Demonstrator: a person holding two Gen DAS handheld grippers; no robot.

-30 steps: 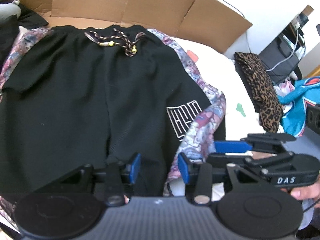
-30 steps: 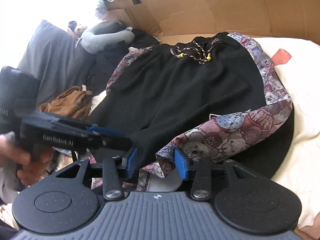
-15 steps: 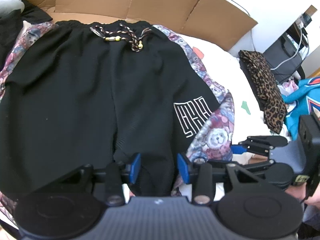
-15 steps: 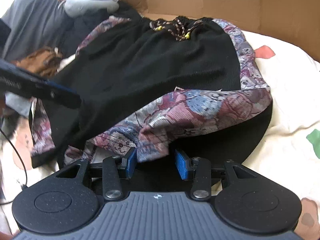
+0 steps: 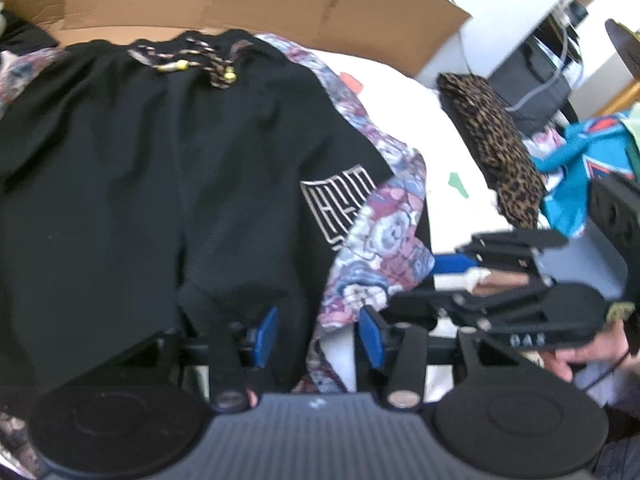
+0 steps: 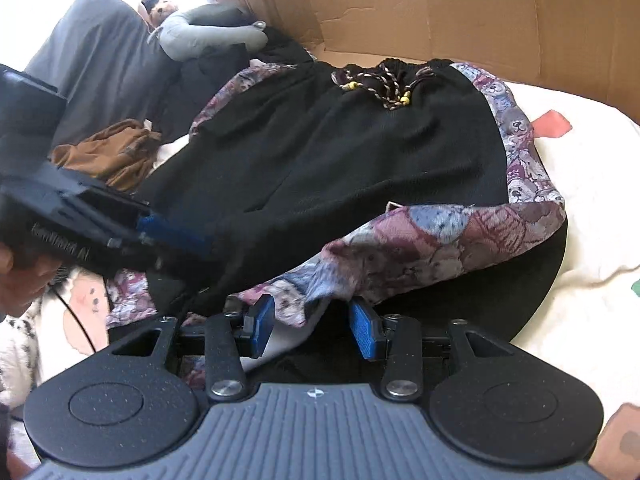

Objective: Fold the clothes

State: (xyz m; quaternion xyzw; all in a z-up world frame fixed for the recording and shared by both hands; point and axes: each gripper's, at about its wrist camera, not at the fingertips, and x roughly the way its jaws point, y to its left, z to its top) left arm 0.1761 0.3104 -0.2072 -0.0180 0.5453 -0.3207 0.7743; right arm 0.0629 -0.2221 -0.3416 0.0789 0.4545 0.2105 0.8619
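Shorts (image 5: 160,184) spread on the bed (image 5: 408,92), cardboard (image 5: 280,4) behind them, folded clothes (image 5: 496,136) off to the right.

The left wrist view is smeared, so the white emblem (image 5: 340,204) on the black shorts (image 5: 160,184) cannot be read and the drawstring (image 5: 200,66) is only a mottled streak. The shorts run off that picture's left edge, and their hem disappears behind the left gripper (image 5: 318,330), whose jaws are opening; whether its pads press cloth cannot be told. In the right wrist view the patterned leg edge (image 6: 400,248) drops behind the right gripper (image 6: 312,322), hiding any contact with the 2 fingers. The hand (image 6: 20,276) there is cut off at the left edge. The lettering on the other gripper's body is blurred.
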